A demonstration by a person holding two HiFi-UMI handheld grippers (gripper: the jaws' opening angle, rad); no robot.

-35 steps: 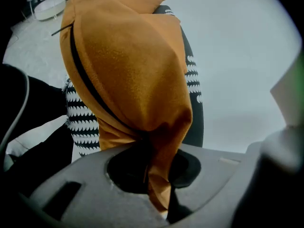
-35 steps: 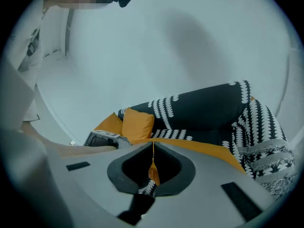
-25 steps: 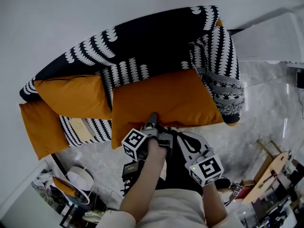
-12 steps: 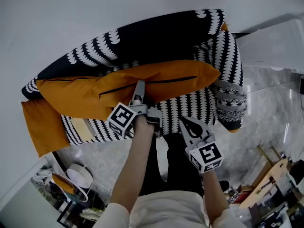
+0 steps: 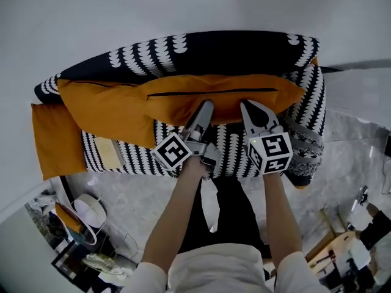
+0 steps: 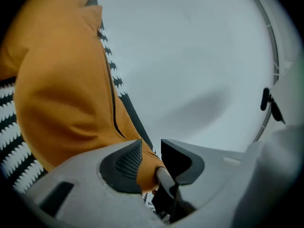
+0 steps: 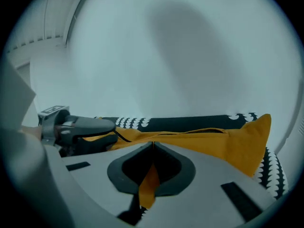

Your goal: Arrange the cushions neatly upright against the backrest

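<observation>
A long orange cushion (image 5: 171,105) with a dark zip stands on edge along the black-and-white patterned sofa backrest (image 5: 201,54). My left gripper (image 5: 206,107) is shut on its lower edge. In the left gripper view orange fabric (image 6: 71,94) bulges between the pads of that gripper (image 6: 151,148), whose jaws have just been closing. My right gripper (image 5: 251,107) is shut, its tips against the same cushion (image 7: 223,141) further right. Orange shows through the slit behind that gripper's closed tips (image 7: 153,145). A second orange cushion (image 5: 101,112) leans at the left.
A third orange cushion (image 5: 55,139) hangs over the sofa's left arm. A flat beige thing (image 5: 110,154) lies on the seat. A grey patterned cushion (image 5: 303,144) sits at the right arm. A white wall rises behind the sofa. Clutter covers the floor at lower left (image 5: 91,212).
The long cushion lay flat on the seat; my left gripper has raised it onto its edge against the backrest. My right gripper came forward from the seat's front to the cushion.
</observation>
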